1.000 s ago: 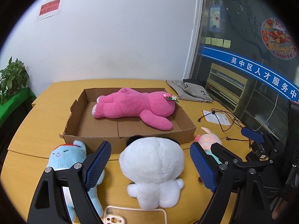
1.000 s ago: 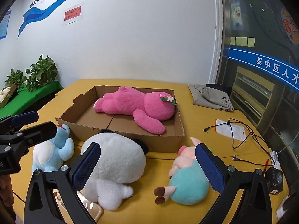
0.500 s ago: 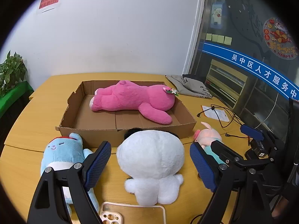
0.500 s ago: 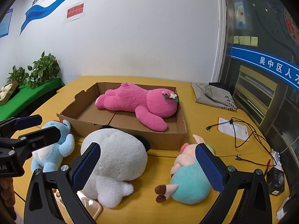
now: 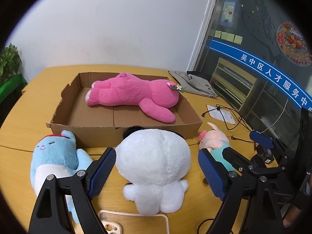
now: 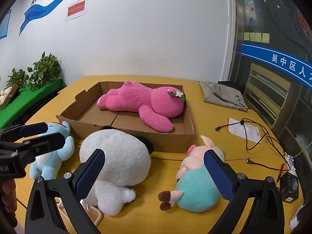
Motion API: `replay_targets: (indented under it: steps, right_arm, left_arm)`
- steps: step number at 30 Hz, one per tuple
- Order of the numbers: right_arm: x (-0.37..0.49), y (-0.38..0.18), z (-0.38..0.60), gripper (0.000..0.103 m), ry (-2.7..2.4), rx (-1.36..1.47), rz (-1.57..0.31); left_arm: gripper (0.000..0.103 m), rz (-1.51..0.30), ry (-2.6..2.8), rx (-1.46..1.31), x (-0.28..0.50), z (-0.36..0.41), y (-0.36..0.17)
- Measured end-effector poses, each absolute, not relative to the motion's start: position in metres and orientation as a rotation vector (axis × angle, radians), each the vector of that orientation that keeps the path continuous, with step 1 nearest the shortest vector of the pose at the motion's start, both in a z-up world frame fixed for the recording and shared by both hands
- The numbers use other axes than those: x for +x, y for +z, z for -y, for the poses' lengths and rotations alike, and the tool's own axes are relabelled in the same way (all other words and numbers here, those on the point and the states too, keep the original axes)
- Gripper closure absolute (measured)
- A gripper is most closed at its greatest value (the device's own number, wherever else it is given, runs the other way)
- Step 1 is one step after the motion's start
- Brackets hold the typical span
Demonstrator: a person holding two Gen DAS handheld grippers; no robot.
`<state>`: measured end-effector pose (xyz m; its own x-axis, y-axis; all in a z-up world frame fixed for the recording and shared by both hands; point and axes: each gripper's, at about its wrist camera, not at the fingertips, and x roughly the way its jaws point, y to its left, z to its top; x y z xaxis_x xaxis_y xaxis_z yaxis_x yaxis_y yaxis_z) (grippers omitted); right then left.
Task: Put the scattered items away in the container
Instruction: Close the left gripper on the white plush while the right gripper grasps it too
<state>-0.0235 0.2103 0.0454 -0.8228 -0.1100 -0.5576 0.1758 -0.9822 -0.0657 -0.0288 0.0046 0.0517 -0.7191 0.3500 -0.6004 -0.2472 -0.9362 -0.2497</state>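
A shallow cardboard box sits on the yellow table with a big pink plush lying inside. In front of it lie a blue plush, a round white plush and a small pig plush. My left gripper is open, its pads flanking the white plush with small gaps. My right gripper is open too, hovering between the white plush and the pig. The left gripper's fingers show beside the blue plush.
A clear phone case lies just in front of the white plush. A grey bag, a paper sheet and black cables occupy the right of the table, with a small black box at its edge. Plants stand at the left.
The left gripper has dropped and edged closer, so the white plush now fills more of the gap between its pads. The right gripper has hardly moved.
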Motion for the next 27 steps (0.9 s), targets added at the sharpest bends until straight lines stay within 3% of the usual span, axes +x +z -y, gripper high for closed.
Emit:
replay_targets:
  steps: [6,23,27]
  right_arm:
    - [-0.028,0.036,-0.219,0.000,-2.796,0.891,-0.101]
    - [-0.104,-0.075,-0.192,0.000,-2.448,1.155,0.162]
    - [-0.104,-0.083,-0.189,0.015,-2.402,1.141,0.216]
  left_arm:
    - [0.017,0.227,2.525,-1.025,-0.052,-0.007,0.036]
    - [0.019,0.239,2.282,-1.221,-0.126,-0.005,-0.043]
    - [0.029,0.290,2.239,-1.238,-0.130,0.001,-0.050]
